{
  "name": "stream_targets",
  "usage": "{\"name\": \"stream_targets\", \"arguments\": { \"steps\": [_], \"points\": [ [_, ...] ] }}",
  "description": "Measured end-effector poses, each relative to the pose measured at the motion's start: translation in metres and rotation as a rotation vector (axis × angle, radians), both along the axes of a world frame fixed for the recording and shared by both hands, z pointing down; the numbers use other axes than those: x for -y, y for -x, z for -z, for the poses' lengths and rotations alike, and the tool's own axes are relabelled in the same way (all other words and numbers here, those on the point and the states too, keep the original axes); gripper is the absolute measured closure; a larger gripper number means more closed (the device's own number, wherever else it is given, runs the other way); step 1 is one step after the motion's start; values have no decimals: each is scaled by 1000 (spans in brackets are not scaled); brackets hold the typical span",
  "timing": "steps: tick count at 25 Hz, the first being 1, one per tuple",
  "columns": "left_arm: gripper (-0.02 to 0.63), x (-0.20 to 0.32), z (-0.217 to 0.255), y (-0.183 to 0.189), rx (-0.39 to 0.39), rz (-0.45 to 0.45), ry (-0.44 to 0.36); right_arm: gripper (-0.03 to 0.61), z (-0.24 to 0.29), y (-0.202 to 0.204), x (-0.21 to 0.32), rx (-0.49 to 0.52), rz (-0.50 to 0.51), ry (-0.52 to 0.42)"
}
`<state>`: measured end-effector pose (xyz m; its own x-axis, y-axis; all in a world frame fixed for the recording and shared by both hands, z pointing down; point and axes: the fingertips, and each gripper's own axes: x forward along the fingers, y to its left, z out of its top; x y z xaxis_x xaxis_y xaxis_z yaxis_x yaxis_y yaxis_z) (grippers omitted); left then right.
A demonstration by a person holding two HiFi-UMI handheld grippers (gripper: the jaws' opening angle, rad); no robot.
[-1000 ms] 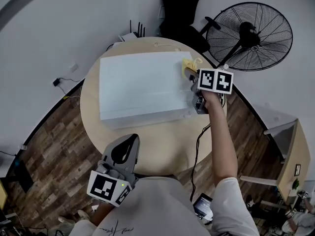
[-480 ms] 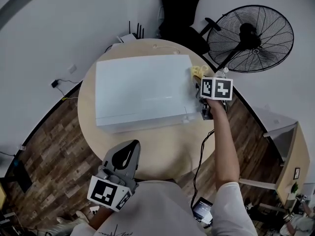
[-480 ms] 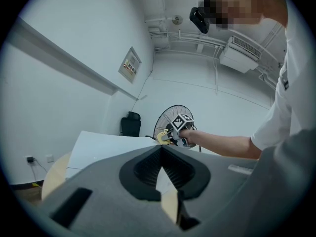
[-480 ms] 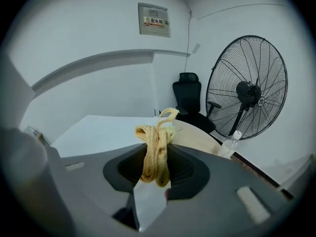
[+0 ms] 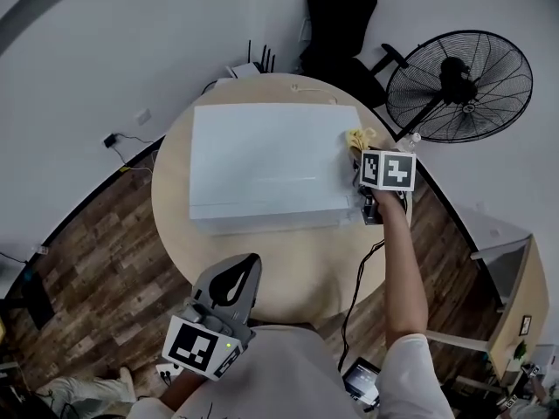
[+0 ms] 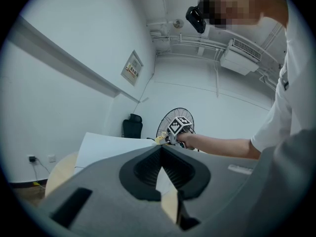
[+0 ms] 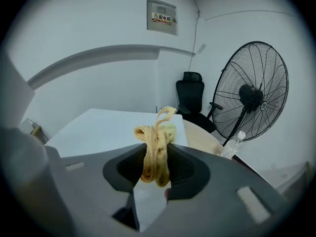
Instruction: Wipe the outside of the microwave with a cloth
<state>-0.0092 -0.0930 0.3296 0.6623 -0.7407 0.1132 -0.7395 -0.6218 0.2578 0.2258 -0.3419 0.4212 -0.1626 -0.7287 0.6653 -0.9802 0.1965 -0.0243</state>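
The white microwave (image 5: 266, 164) sits on a round wooden table (image 5: 288, 269); only its flat top shows from above. My right gripper (image 5: 360, 147) is at the microwave's right side near the top edge, shut on a yellow cloth (image 5: 357, 137). In the right gripper view the bunched cloth (image 7: 155, 149) stands up between the jaws, with the microwave's (image 7: 113, 127) top beyond it. My left gripper (image 5: 231, 273) hangs low over the table's near edge, away from the microwave, jaws shut with nothing in them. The left gripper view shows the left gripper (image 6: 160, 149), the microwave (image 6: 108, 147) and the right gripper (image 6: 177, 127) far off.
A large black floor fan (image 5: 458, 85) stands at the right, a black office chair (image 5: 341, 24) behind the table. A plastic water bottle (image 7: 231, 146) stands at the table's right edge. A black cable (image 5: 354, 278) runs down off the table's front. White wall is on the left.
My right gripper with the cloth has slid toward me along the microwave's right edge. The head view has shifted, so the microwave sits more to the right. My left gripper has barely moved.
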Motion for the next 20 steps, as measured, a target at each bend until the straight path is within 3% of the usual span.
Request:
{"name": "stream_targets", "arguments": {
  "steps": [10,20],
  "points": [
    [621,-19,-3,27,2,17,-1,448,-1,40,-9,-11,22,-2],
    [621,-22,-5,57,-4,45,1,446,0,106,-12,4,104,9]
  ]
}}
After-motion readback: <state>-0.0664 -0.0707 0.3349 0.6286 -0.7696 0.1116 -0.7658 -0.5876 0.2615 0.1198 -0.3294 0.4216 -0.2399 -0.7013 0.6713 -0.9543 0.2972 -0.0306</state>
